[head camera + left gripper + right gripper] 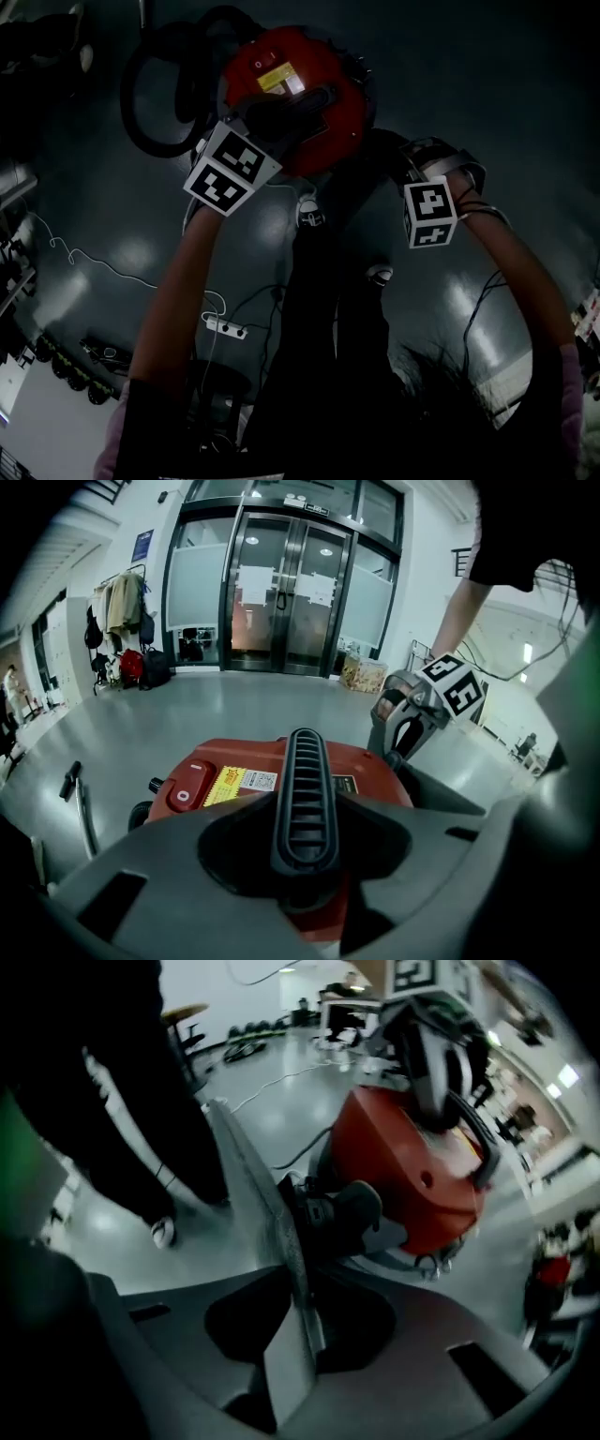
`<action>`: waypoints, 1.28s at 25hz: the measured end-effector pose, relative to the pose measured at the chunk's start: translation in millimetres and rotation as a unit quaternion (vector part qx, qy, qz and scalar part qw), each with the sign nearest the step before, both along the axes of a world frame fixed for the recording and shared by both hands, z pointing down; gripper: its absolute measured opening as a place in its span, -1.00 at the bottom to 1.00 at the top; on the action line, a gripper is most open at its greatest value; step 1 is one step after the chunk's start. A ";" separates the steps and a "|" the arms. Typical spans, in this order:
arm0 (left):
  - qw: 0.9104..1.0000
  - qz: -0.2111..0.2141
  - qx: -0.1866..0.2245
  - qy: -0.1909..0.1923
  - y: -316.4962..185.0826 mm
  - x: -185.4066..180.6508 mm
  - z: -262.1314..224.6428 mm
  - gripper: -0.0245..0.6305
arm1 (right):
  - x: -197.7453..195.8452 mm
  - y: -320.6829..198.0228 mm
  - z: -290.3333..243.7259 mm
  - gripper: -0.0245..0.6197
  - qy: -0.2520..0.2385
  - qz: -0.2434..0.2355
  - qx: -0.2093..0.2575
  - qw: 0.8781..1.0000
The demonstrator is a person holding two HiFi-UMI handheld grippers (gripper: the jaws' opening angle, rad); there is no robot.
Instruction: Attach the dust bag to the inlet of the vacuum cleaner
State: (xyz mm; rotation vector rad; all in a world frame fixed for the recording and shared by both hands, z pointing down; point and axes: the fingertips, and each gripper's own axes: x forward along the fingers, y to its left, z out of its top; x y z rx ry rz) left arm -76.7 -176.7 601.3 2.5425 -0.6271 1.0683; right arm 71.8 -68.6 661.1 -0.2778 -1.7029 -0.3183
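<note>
Grey floor (112,244) carries the red vacuum cleaner (314,89); the left tool (305,841) clamps its black ribbed handle (302,789), while just beside the body the right tool (302,1335) pinches the flat grey dust bag (251,1190) edge-on.

Matt grey plastic, my jaws. Ribbed matt black plastic forms the handle (305,799); glossy red plastic covers the vacuum cleaner (370,778). The dust bag (287,1227) shows dull, grainy grey card. Floor (169,714): smooth, shiny.

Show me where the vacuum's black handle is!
In the left gripper view, the black handle runs across the top of the red vacuum cleaner, gripped by the jaws of the left gripper.
</note>
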 end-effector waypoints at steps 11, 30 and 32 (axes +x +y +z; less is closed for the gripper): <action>1.000 -0.002 -0.003 0.004 -0.5 0.3 5.3 -0.46 | 8.9 -2.8 12.4 -0.67 -0.049 0.414 -0.237 0.878; 1.000 0.003 -0.009 0.005 0.7 2.0 3.7 -0.46 | 7.4 -3.8 5.9 -0.59 0.004 0.244 -0.086 0.966; 1.000 0.005 -0.011 0.003 0.5 1.7 4.6 -0.46 | 7.6 -2.1 8.4 -0.51 0.024 0.182 -0.054 0.982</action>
